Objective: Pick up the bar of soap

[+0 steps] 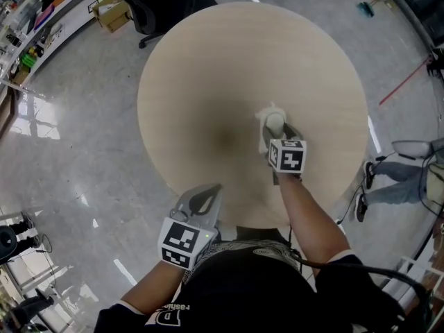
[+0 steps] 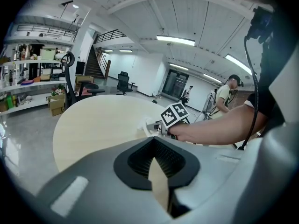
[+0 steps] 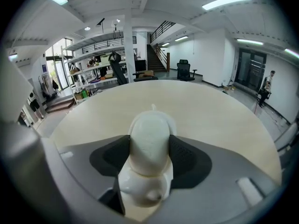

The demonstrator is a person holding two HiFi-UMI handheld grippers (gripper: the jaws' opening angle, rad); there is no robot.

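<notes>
**Item:** white, rounded, glossy bar of soap (image 3: 149, 141). It lies on the round, pale wood-grain table (image 1: 208, 68), right of centre. A thin white rim shows at its far end; whether this is a wrapper or a dish cannot be told.

**Right gripper** (image 1: 277, 136): angled down over the soap with its jaws spread wide. The bar sits between the black ribbed pads (image 3: 189, 160), which stand right at its flanks. No squeeze is evident, so it counts as straddling, not gripping.

**Left gripper** (image 1: 208, 194): near the table's close edge, well apart from the soap. Its jaws are drawn in to a narrow slit and hold nothing.

**Hazards, as judged:**
- The curved, slick flanks may let the bar squirt forward or upward out of the pads on closing, above all if they bite above its widest part.
- The bar nearly fills the opening, so a slightly off-centre close would have one pad touch first and push the soap across the smooth tabletop.
- The white rim may be pinched and lifted along with the bar.
- Too firm a squeeze could dent the soap.
</notes>
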